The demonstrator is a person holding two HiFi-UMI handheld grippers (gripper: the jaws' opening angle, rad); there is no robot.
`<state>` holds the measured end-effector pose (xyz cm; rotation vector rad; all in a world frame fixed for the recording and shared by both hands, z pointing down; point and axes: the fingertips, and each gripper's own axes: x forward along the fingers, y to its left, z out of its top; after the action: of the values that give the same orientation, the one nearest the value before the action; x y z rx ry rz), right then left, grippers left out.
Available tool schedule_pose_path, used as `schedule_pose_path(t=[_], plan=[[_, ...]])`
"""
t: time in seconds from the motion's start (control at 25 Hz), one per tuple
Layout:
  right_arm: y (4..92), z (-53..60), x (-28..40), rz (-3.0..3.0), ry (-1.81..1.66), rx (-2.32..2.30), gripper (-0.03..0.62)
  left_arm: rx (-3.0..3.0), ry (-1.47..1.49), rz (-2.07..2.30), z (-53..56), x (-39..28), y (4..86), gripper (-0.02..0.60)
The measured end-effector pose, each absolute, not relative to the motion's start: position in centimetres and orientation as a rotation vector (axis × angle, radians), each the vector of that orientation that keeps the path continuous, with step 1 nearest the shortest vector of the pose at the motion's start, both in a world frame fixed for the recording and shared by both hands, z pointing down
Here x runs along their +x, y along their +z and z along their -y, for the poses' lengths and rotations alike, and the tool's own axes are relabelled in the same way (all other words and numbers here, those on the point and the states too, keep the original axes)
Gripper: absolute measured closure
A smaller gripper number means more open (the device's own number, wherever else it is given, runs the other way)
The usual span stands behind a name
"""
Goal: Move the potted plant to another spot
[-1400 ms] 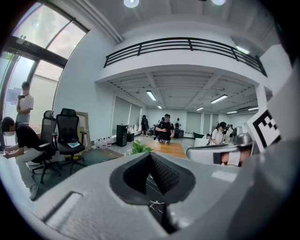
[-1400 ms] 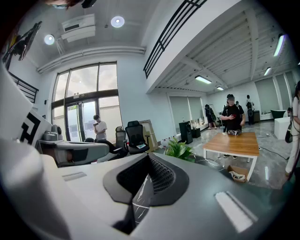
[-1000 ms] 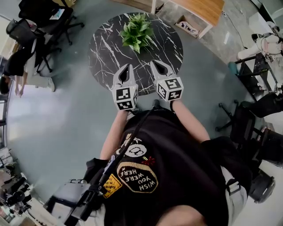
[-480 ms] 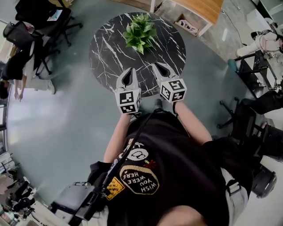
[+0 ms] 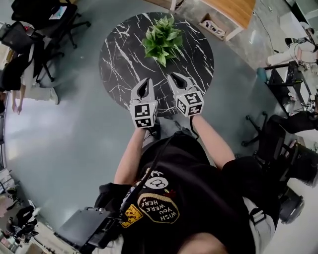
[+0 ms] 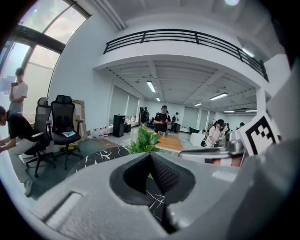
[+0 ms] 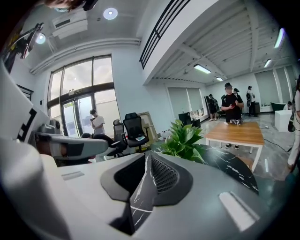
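Where the black marble table (image 5: 119,57) stands, the plant (image 5: 163,39) sits on its far side, apart from both grippers. Over the near edge, the left gripper (image 5: 145,81) has its jaws pressed together, empty. The right gripper (image 5: 172,77) is opening its jaws a crack, with nothing between them.

Potted plant (image 5: 162,40): pot hidden under leaves. Wooden table (image 5: 233,9) cut off by top edge.

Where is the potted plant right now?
In the head view, the potted plant stands on the far side of the round black marble table, near the wooden table.
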<state>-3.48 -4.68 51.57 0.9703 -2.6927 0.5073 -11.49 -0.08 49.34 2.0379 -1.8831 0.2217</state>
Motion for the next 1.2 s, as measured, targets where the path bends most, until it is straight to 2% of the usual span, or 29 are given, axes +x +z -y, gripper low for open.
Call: schedule_pose_path(t=[0.08,0.16,0.32,0.4,0.56,0.88,1.0,1.2], plan=[[54.9,6.2,-4.2,2.662,0.543,0.901,0.521,2.007,0.223,1.896,1.5,-12.0,50.3,0.578],[58.6,7.6,-4.8,2.62,0.566,0.812,0.422,1.991,0.209,1.904,2.7,-12.0,50.8,0.578],[66.5,10.7,-5.2,2.483,0.535,0.729,0.289,1.969,0.208,1.92,4.4,-11.8,51.8,0.578],[70.0,11.8,-5.9,2.429,0.56,0.723,0.176,1.968,0.18,1.921,4.7,-11.9,51.9,0.578],[74.5,16.3,-7.7,2.401,0.447,0.803,0.073,1.943,0.111,1.91,5.3,-12.7,52.8,0.578],[77.1,22.3,-12.2,2.419,0.329,0.921,0.062,1.884,0.189,1.854,3.3,-14.4,55.8,0.578],[77.0,23.4,-12.2,2.414,0.3,0.977,0.125,1.865,0.205,1.84,3.1,-14.5,56.8,0.578],[77.0,23.7,-12.1,2.433,0.269,0.998,0.129,1.9,0.223,1.814,3.8,-14.2,57.2,0.578]])
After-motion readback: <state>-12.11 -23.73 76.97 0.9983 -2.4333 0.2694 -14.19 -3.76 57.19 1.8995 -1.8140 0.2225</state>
